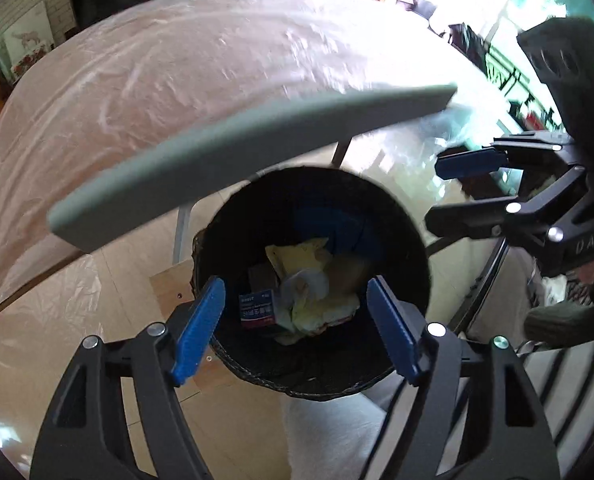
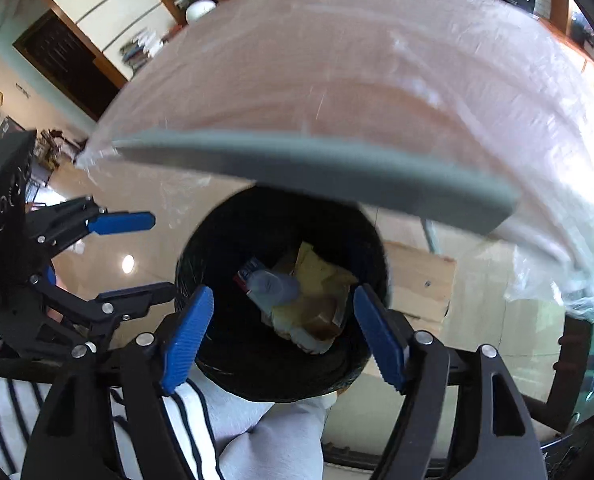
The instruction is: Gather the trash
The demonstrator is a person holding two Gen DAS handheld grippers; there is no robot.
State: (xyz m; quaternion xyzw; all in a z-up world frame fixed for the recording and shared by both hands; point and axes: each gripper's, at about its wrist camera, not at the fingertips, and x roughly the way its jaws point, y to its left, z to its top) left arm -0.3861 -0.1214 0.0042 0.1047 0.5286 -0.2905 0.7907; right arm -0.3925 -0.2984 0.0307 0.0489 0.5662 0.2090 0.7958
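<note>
Black and round, the bin (image 1: 313,380) sits on the floor just below the desk (image 1: 217,80) edge, and both my tools hang right above its mouth. My left hand-held gripper (image 1: 297,328) and my right hand-held gripper (image 2: 283,334) both stand open with nothing between the blue pads. Trash (image 1: 309,292) lies heaped in the bin's bottom: yellowish wrappers, crumpled paper, a small blue-and-red box. I judge the dropping done for this load; the plastic-covered desk beyond the bin shows nothing left to gather. Room is tight: the grey desk edge overhangs the bin's far rim, my legs crowd its near side.
</note>
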